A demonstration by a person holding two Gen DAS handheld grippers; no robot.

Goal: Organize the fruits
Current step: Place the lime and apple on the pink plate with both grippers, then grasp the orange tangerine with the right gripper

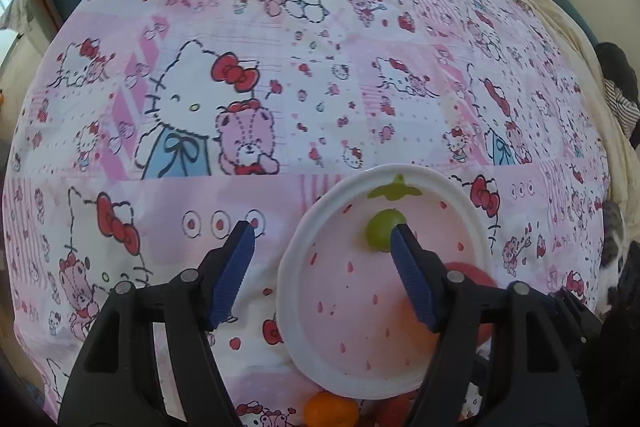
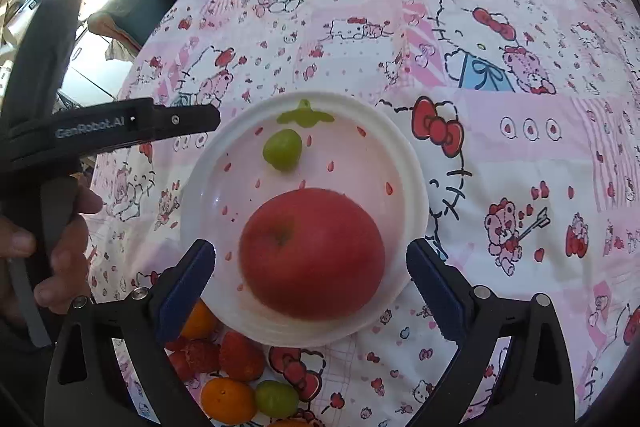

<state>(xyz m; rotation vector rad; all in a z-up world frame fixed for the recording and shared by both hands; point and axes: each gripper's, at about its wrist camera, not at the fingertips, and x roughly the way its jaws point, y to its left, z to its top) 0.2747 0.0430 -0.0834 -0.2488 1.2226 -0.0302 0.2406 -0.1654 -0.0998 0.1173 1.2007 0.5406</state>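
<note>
Two hand-held grippers are poised over a white plate [image 2: 412, 163] printed with strawberry seeds, set on a pink cartoon-cat cloth [image 1: 280, 87]. Nearest the right wrist camera, loose fruit is seen on the cloth at the plate's six to seven o'clock: a small orange [image 2: 228, 399], a second green grape [image 2: 277, 399], strawberries [image 2: 240, 355] and another orange [image 2: 199, 321] tucked against the rim. The right gripper [image 2: 311, 259] is held spread wide, its blue pads [image 2: 185, 291] standing clear on either side of a large red tomato [image 2: 312, 255] that rests in the near half of the plate; no contact between pads and fruit is shown. Beyond the tomato, at the plate's eleven o'clock, a green grape [image 2: 282, 149] lies just below the printed green leaf. In the left wrist view, the left gripper [image 1: 320, 237] is spread apart, nothing pinched; its right fingertip [image 1: 400, 235] is seen just beside the grape [image 1: 380, 229], though touch cannot be told. At nine o'clock in the right view, a hand [image 2: 60, 247] is wrapped around the left gripper's handle.
</note>
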